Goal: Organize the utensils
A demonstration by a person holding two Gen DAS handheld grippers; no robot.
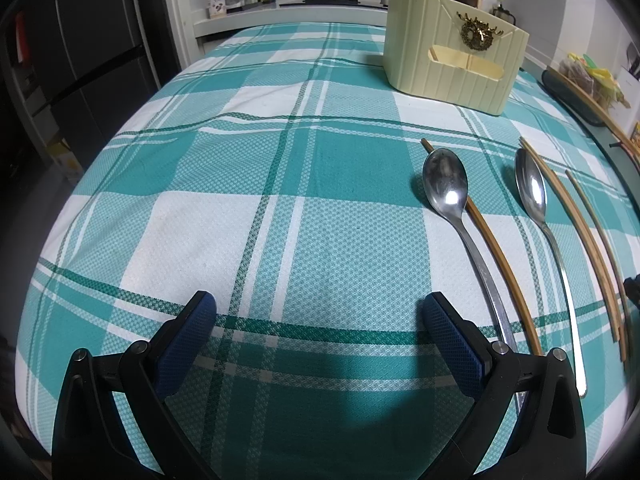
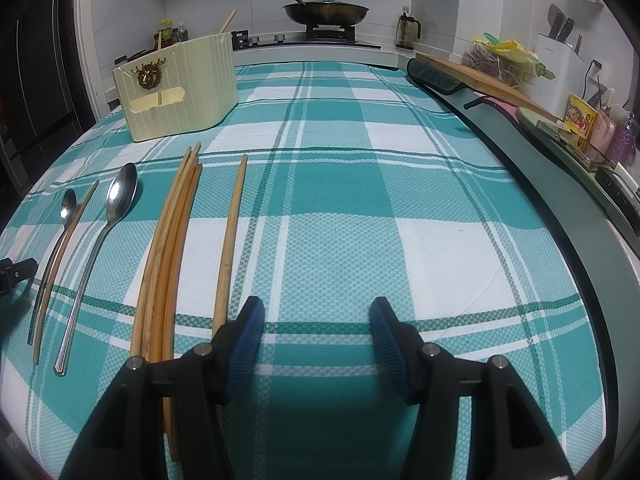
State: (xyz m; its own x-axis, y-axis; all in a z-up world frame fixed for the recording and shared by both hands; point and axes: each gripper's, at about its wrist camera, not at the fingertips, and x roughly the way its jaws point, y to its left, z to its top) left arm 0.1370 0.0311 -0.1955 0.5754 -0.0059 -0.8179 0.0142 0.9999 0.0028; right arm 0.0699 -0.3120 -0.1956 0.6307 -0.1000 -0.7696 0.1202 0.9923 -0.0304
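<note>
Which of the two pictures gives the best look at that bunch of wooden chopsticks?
The right wrist view: the chopstick bundle lies near the middle, seen almost full length, beside a single chopstick. The left wrist view pushes the bundle to the right edge, bent by the lens.

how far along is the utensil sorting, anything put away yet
Barely started. One chopstick already stands in the holder. Nothing is in hand: the left gripper and right gripper both hover with jaws open and empty. Left on the cloth: two spoons and the loose chopsticks.
</note>
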